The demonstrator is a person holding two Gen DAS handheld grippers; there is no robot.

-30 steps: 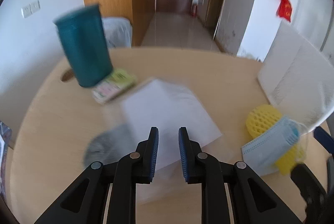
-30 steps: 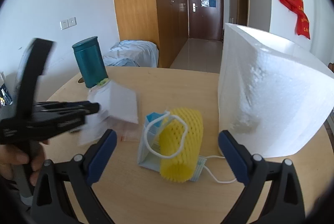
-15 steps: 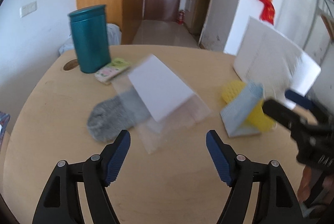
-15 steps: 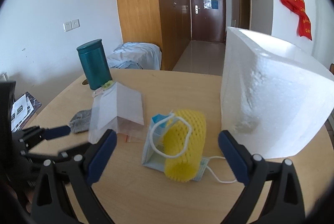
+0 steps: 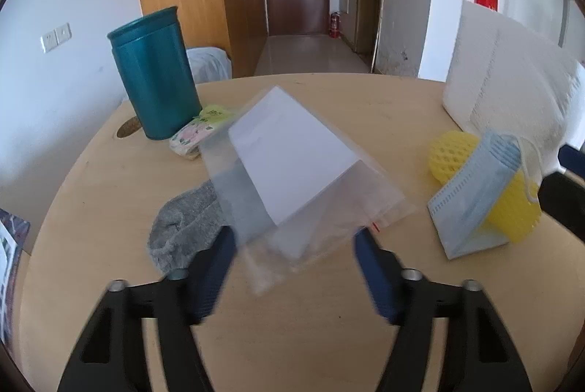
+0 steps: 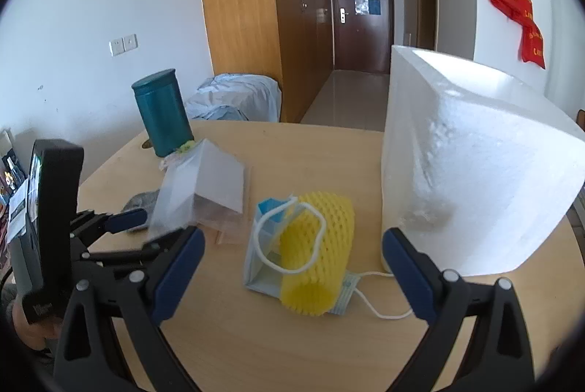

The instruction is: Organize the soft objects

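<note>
One round wooden table [image 5: 91, 209] carries everything, and the teal canister [image 5: 155, 74] at its far left edge serves as the marker for the rest. Just in front of the canister lies one small tissue pack [image 5: 197, 136], touching its base. Nearer than that sits one clear plastic bag [image 5: 303, 172] with a folded white sheet inside, propped up like a tent; one grey sock [image 5: 186, 227] lies partly under the bag's left side. Well to the right of the canister are one blue face mask [image 6: 267, 245] and one yellow foam net sleeve [image 6: 314, 256], the mask's ear loop draped over the sleeve. Farthest right of the canister stands one big white foam block [image 6: 475, 172].

The left gripper [image 5: 292, 256] has just been narrowing its jaws; they stand about half apart, the near edge of the plastic bag lying between them, blurred, with no clear press on it. The right gripper [image 6: 292, 264] stands wide, the mask and sleeve between its fingers, untouched
</note>
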